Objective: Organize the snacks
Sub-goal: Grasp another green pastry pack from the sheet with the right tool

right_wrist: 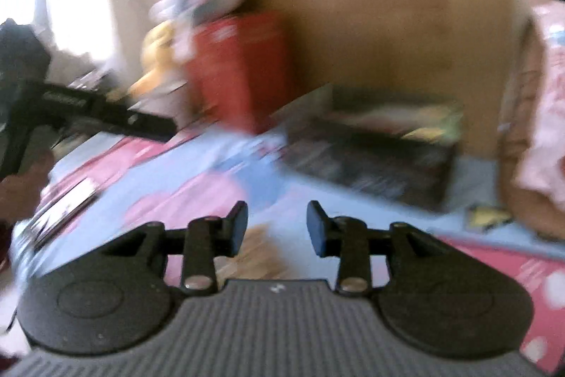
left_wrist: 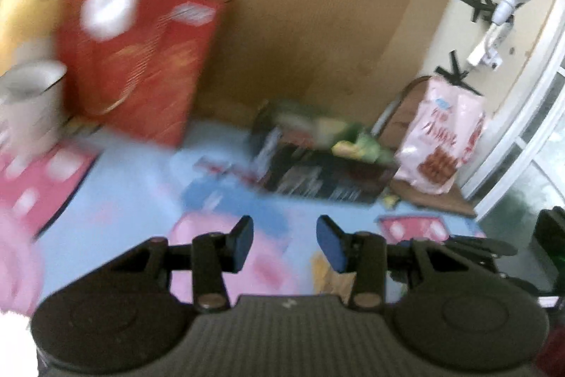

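Both grippers, left point(left_wrist: 284, 242) and right point(right_wrist: 277, 227), parted and empty above the blue-and-pink cartoon mat point(left_wrist: 134, 186); shallow black snack-filled tray point(left_wrist: 317, 165) straight ahead against the brown cardboard backdrop point(left_wrist: 317, 23), long axis crosswise, neither hand discernibly nearer.

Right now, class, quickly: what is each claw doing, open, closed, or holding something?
Left claw: open, holding nothing.
Right claw: open, holding nothing.
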`<move>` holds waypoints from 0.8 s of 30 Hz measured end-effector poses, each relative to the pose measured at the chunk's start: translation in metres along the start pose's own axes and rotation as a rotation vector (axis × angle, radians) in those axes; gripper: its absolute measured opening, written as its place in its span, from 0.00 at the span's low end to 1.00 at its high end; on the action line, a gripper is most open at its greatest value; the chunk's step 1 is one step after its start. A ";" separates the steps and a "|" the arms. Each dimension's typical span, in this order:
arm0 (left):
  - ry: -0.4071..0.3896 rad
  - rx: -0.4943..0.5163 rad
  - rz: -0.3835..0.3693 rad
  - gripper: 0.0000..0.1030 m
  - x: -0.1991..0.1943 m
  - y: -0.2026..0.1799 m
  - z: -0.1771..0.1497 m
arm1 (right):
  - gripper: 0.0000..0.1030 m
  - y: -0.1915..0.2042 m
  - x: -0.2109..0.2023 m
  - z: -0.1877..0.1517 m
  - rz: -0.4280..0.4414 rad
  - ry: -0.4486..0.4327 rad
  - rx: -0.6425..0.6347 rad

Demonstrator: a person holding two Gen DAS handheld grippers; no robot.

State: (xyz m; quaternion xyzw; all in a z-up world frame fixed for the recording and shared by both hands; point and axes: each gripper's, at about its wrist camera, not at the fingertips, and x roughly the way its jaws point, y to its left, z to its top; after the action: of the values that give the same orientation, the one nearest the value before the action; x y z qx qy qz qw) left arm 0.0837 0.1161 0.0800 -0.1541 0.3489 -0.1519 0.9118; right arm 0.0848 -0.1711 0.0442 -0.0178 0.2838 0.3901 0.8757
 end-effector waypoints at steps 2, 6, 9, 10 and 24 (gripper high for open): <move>0.006 -0.023 0.040 0.39 -0.017 0.012 -0.023 | 0.41 0.026 0.005 -0.008 0.073 0.022 -0.029; 0.018 -0.101 0.077 0.42 -0.034 0.029 -0.065 | 0.49 0.073 0.023 -0.018 0.144 0.069 -0.121; 0.018 -0.172 0.030 0.43 -0.041 0.036 -0.088 | 0.52 0.098 0.041 -0.022 0.134 0.106 -0.199; 0.020 -0.189 0.004 0.43 -0.043 0.037 -0.095 | 0.54 0.101 0.047 -0.019 0.136 0.115 -0.213; 0.052 -0.373 -0.153 0.22 -0.029 0.047 -0.137 | 0.38 0.059 0.098 0.002 0.206 0.197 0.095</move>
State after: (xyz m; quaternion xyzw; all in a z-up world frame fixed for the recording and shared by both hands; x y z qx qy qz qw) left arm -0.0230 0.1460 -0.0183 -0.3422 0.3817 -0.1573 0.8441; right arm 0.0976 -0.0637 0.0067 0.0146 0.3867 0.4604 0.7989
